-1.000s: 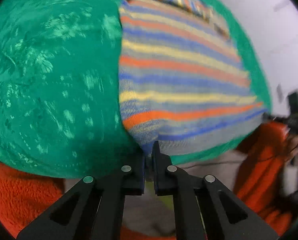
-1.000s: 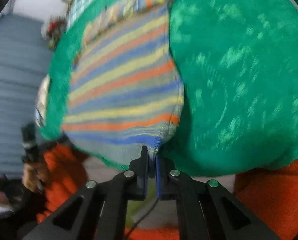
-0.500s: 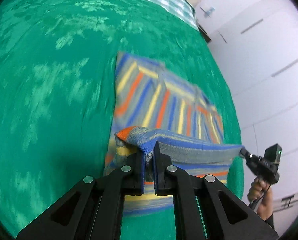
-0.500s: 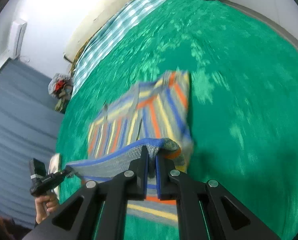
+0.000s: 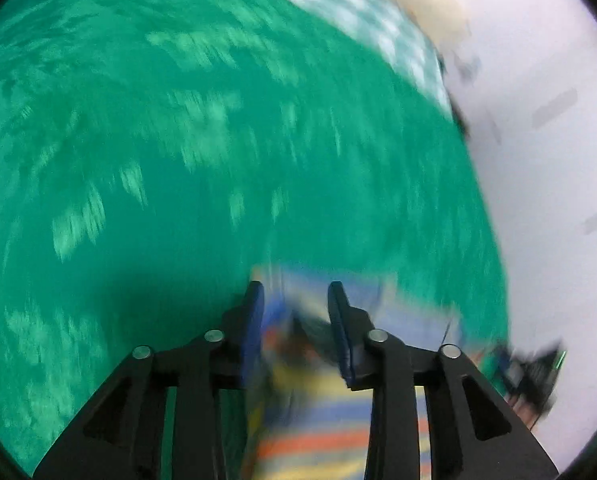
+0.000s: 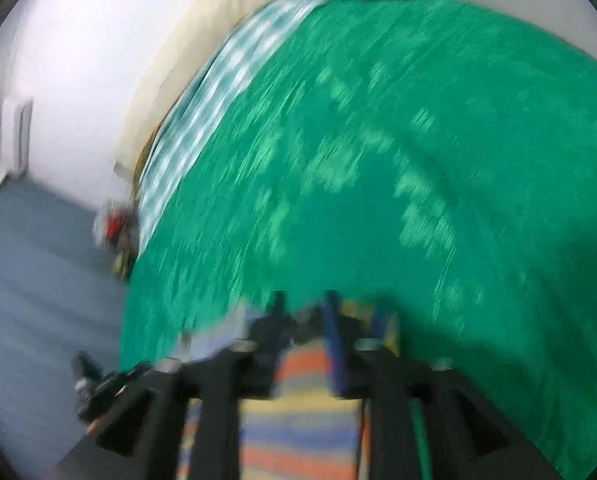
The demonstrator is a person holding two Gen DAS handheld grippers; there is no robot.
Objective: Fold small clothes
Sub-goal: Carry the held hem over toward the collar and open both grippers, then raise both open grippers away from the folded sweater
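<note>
The striped garment [image 5: 318,432], in orange, blue, yellow and grey bands, lies folded on the green bedspread [image 5: 178,160], low in both blurred views. My left gripper [image 5: 296,292] is open, its fingers spread just above the garment's far edge, holding nothing. My right gripper [image 6: 304,300] is also open over the same garment [image 6: 298,432], its fingers apart and empty. The right gripper also shows at the left wrist view's right edge [image 5: 530,372], and the left gripper at the right wrist view's lower left [image 6: 98,388].
The green bedspread [image 6: 418,160] fills most of both views. A checked sheet [image 6: 218,80] and cream pillow [image 6: 186,60] lie at the far end. White wall [image 5: 538,120] stands to the right; a red and grey object [image 6: 114,228] sits beside the bed.
Both grippers carried the garment's near edge forward over the rest, then opened and let it go. The garment now lies folded beneath them. Both views are blurred by motion.
</note>
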